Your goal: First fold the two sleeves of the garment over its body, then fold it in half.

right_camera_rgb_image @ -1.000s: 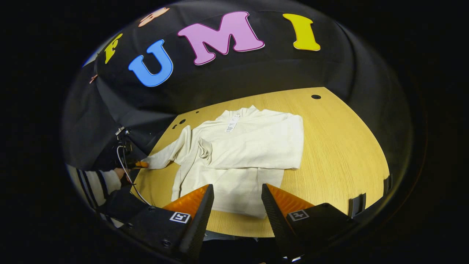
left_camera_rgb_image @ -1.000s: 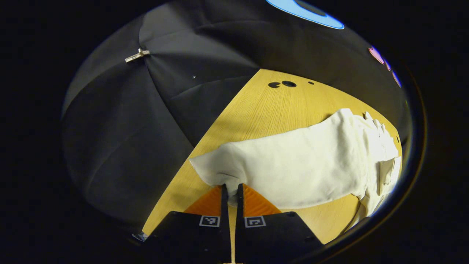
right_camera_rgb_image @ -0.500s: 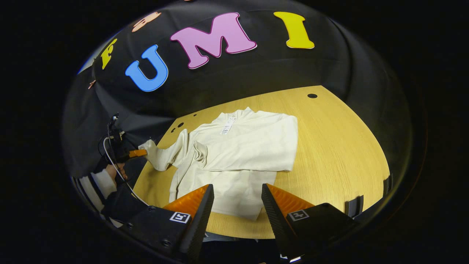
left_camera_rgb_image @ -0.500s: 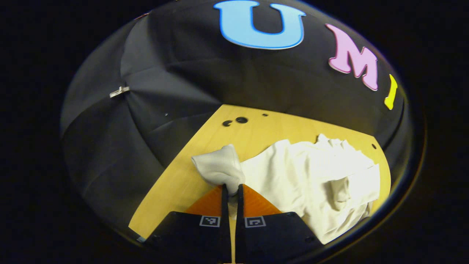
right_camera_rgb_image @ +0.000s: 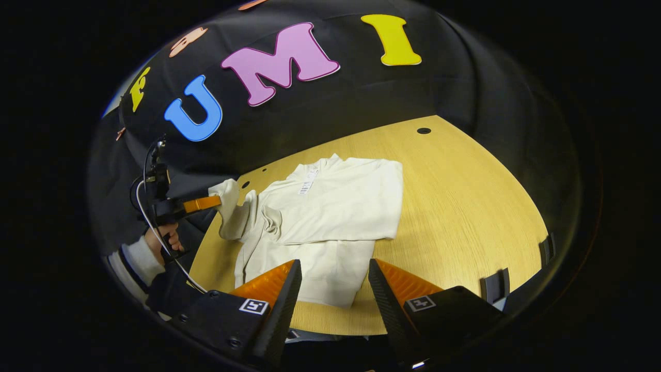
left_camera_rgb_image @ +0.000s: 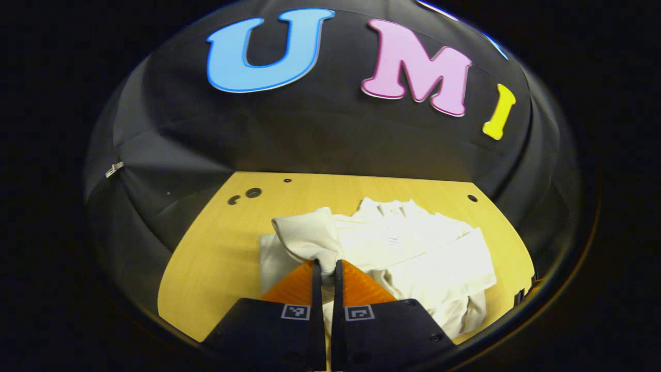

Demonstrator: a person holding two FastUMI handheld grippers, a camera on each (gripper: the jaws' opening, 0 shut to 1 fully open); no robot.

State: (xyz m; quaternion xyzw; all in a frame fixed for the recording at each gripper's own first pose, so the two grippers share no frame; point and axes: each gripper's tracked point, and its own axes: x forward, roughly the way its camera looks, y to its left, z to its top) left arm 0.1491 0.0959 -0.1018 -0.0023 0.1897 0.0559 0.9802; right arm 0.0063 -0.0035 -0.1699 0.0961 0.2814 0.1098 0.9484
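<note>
My left gripper (left_camera_rgb_image: 324, 268) is pinching the sleeve cuff (left_camera_rgb_image: 309, 238) tight, lifting it near the bench's (right_camera_rgb_image: 465, 206) left edge. My right gripper (right_camera_rgb_image: 330, 279) is hanging wide open, holding nothing, over the garment's (right_camera_rgb_image: 330, 212) hem by the near edge.

Left tool (left_camera_rgb_image: 324, 264) clamped tight; right tool (right_camera_rgb_image: 334, 281) spread wide.

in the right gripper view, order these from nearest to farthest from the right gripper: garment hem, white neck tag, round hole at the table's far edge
1. Bottom hem of the cream long-sleeved garment, just ahead between the open jaws of the right gripper.
2. Small white neck tag, farther off, slightly left.
3. Dark round hole in the yellow wooden table, farthest, right.
</note>
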